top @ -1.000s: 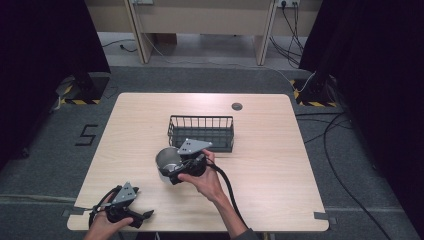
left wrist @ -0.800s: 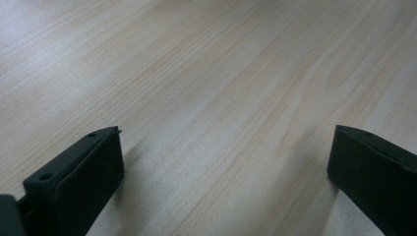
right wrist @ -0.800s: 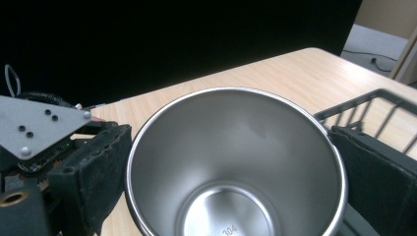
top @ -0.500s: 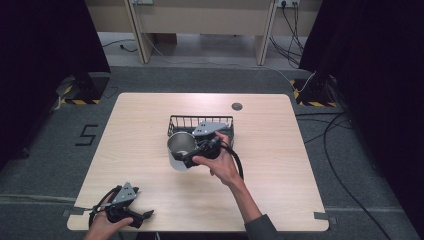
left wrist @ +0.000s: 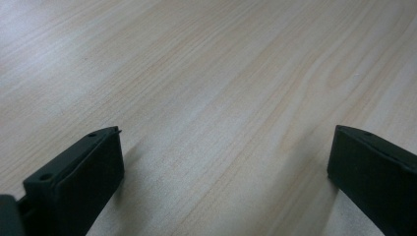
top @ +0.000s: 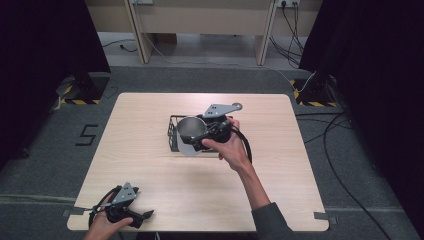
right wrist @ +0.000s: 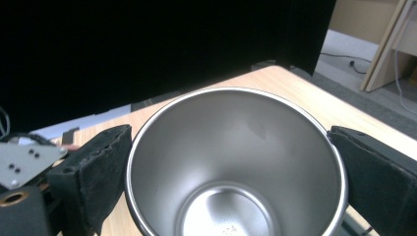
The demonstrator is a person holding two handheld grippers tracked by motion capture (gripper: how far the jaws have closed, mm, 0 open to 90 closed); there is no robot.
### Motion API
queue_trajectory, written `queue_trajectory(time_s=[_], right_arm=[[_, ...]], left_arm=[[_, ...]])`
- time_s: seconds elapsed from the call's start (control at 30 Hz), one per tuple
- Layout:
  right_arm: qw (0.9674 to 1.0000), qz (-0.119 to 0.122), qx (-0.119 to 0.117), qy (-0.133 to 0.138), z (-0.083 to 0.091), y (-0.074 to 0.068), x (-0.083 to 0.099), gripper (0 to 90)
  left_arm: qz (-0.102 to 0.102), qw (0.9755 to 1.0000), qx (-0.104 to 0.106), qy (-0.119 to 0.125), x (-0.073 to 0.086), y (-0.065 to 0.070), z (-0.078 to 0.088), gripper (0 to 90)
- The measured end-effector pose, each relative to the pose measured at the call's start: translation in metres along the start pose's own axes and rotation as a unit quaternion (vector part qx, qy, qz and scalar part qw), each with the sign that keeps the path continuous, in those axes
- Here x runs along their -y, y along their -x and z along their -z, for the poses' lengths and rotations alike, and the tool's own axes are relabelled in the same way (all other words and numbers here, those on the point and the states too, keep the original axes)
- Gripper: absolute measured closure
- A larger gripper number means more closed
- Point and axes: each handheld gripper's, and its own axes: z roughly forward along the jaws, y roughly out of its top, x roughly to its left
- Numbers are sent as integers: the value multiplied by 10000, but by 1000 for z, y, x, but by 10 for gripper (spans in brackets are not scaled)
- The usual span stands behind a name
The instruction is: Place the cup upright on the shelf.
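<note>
- Since the earlier frames: right gripper (top: 200, 137) carried up and away from the near-centre of the table (top: 150, 165), now held over the black wire basket (top: 172, 132); steel cup (top: 190, 129) brought along with it; left gripper (top: 142, 216) unmoved.
- Nearest, at the table's front-left corner: left gripper resting low over the bare wood, jaws standing wide apart in the left gripper view with nothing between them.
- Mid-table: right hand (top: 227, 147) reaching in from the bottom edge, forearm angled toward the basket, cable looping beside the wrist.
- Right gripper clamped on the steel cup, one black pad (right wrist: 98, 169) pressed against each side of the rim (right wrist: 236, 91) in the right gripper view; cup interior empty, mouth turned toward that camera.
- Cup position: above the basket's near-left part, clear of the tabletop; contact with the wires not discernible.
- Beyond: basket standing on the table just past centre, apparently with nothing inside it.
- Farthest: a small dark disc (top: 236, 105) near the table's far edge.
- Progress, judged: pick-up and most of the carry done; lowering the cup into the basket, release and withdrawal outstanding.
</note>
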Motion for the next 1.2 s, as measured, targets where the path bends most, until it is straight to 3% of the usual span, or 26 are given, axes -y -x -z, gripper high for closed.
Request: queue_trajectory(time_s=[0.57, 1.2], right_arm=[[9988, -113, 472, -13, 8, 41, -23, 60], [9967, -245, 725, -263, -13, 76, -17, 60]], left_arm=[[0, 10000, -2, 0, 0, 0, 0, 0], [-5, 10000, 8, -4, 0, 0, 0, 0]])
